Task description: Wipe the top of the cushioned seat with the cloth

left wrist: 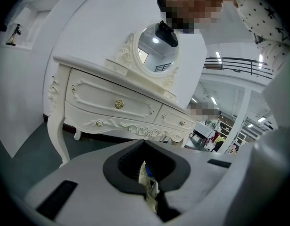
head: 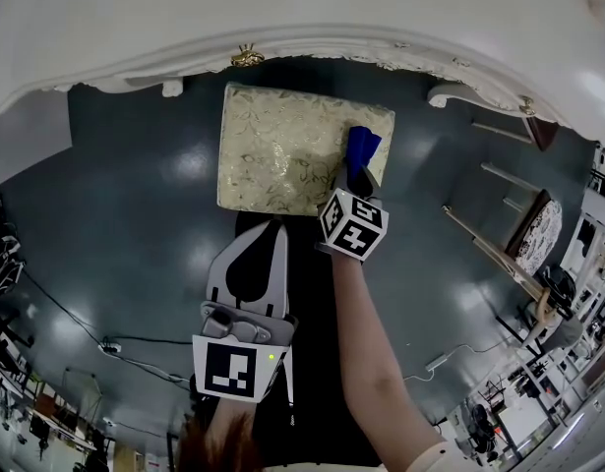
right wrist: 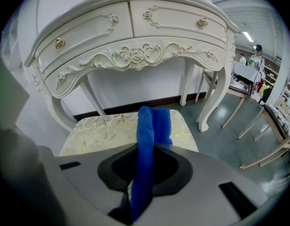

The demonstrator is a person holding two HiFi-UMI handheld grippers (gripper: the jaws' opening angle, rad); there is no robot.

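Note:
The cushioned seat (head: 282, 146) is a rectangular stool with pale gold floral fabric, standing in front of a white dressing table (head: 282, 28). A blue cloth (head: 362, 148) rests on the seat's right part, near its right edge. My right gripper (head: 359, 179) is shut on that cloth. In the right gripper view the cloth (right wrist: 152, 126) runs as a folded strip out of the gripper (right wrist: 145, 149) onto the seat (right wrist: 100, 128). My left gripper (head: 273, 228) is held back from the seat's near edge, shut with nothing in it. In its own view the left gripper (left wrist: 145, 147) points toward the dressing table (left wrist: 111, 105).
The dressing table's curved legs (right wrist: 215, 93) stand close behind and beside the seat. Wooden chairs (head: 533, 229) and clutter fill the right side. A cable (head: 135, 342) lies on the dark floor at the left. A round mirror (left wrist: 156, 51) sits on the table.

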